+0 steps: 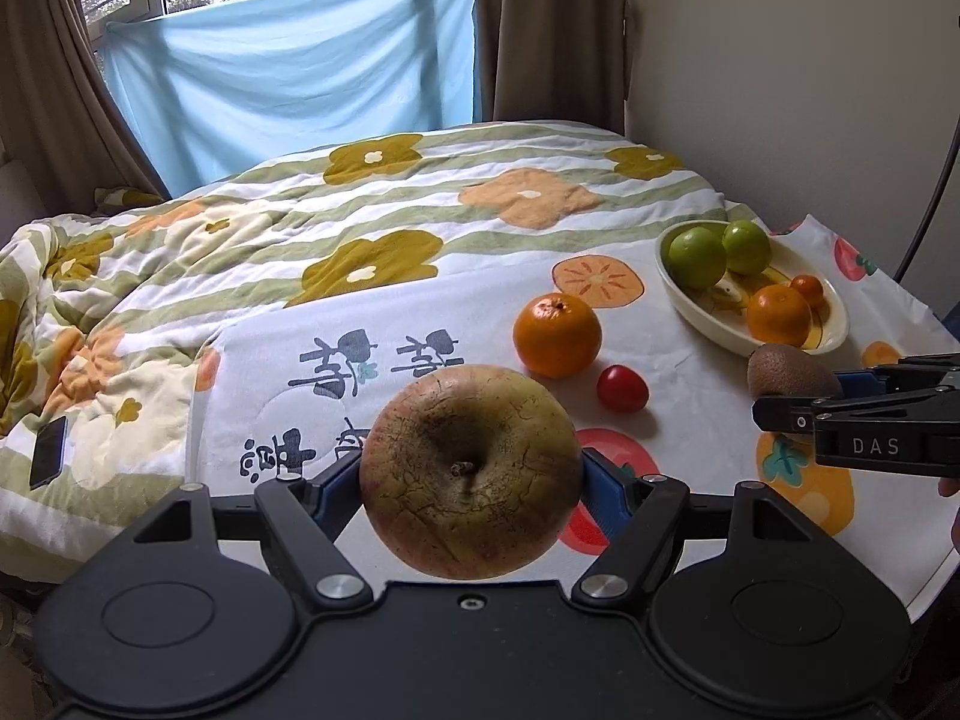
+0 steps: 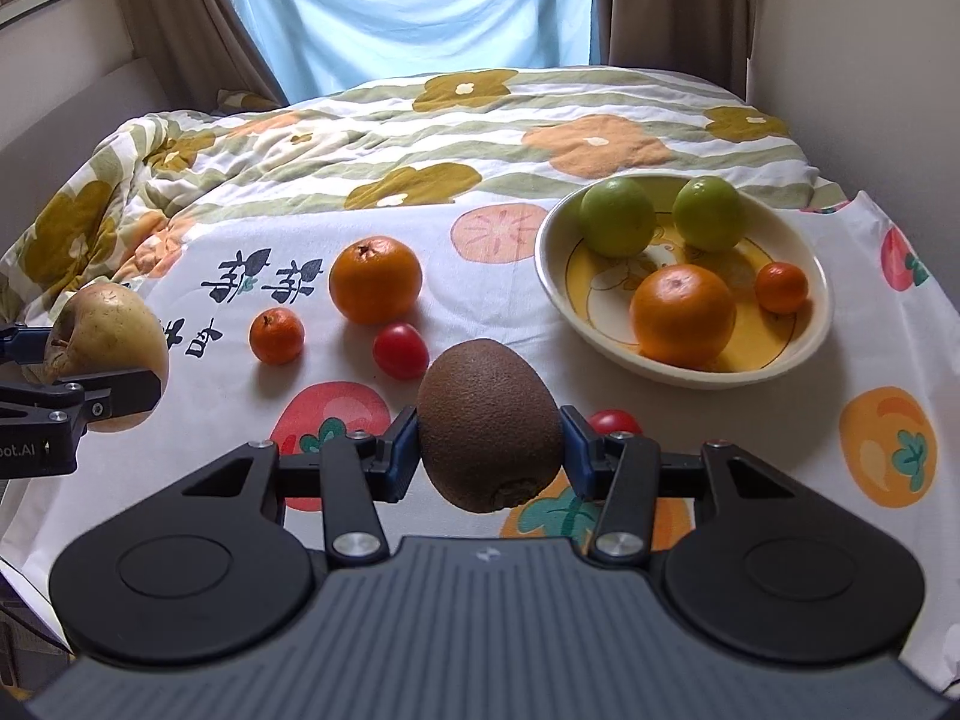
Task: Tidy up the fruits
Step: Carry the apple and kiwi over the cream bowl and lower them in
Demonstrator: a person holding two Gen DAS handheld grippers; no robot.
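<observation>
My left gripper [image 1: 471, 474] is shut on a yellow-brown apple [image 1: 471, 471], held above the cloth; the apple shows at the left of the right wrist view [image 2: 105, 330]. My right gripper [image 2: 489, 450] is shut on a brown kiwi [image 2: 489, 420], also seen at the right of the left wrist view [image 1: 789, 369]. A cream bowl [image 2: 552, 276] at the right holds two green fruits [image 2: 618, 216], an orange [image 2: 684, 315] and a small tangerine [image 2: 780, 288]. On the cloth lie an orange [image 2: 375, 279], a small tangerine [image 2: 276, 336] and two cherry tomatoes [image 2: 401, 351].
The fruit-print cloth [image 2: 750, 420] covers the near end of a bed with a flowered quilt [image 2: 420, 138]. A black phone [image 1: 48, 450] lies on the quilt at the left. A wall runs along the right, curtains and a window at the back.
</observation>
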